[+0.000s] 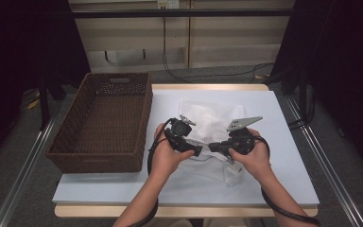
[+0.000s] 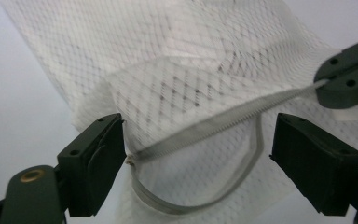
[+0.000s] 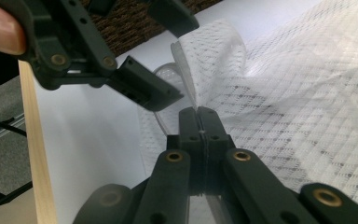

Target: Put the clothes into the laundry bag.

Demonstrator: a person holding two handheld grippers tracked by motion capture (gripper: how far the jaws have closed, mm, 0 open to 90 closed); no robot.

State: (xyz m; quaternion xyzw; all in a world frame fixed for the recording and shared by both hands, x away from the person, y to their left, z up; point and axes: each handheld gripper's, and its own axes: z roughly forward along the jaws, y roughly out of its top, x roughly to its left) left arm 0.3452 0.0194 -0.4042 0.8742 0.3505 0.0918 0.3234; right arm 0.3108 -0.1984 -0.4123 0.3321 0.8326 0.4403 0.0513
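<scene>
A white mesh bag [image 1: 208, 122] lies on the white table [image 1: 283, 156], its zipper [image 2: 223, 122] partly parted into a loop. In the high view both grippers meet at the bag's near edge. My left gripper [image 1: 198, 151] stands open [image 2: 198, 140]. The zipper's end sits between its jaws, close to the left pad and not pressed. My right gripper [image 3: 199, 114] is shut on the bag's zipper edge, with thin fabric pinched between its pads. It holds the far end of the zipper [image 2: 324, 84] in the left gripper view. The open left gripper [image 3: 177, 56] hangs just ahead in the right gripper view.
A brown woven basket [image 1: 101, 120] stands at the table's left, empty inside. The table's wooden rim [image 3: 35, 140] runs beside the white top. Cables trail from both grippers toward the person's forearms. Dark curtains flank the table.
</scene>
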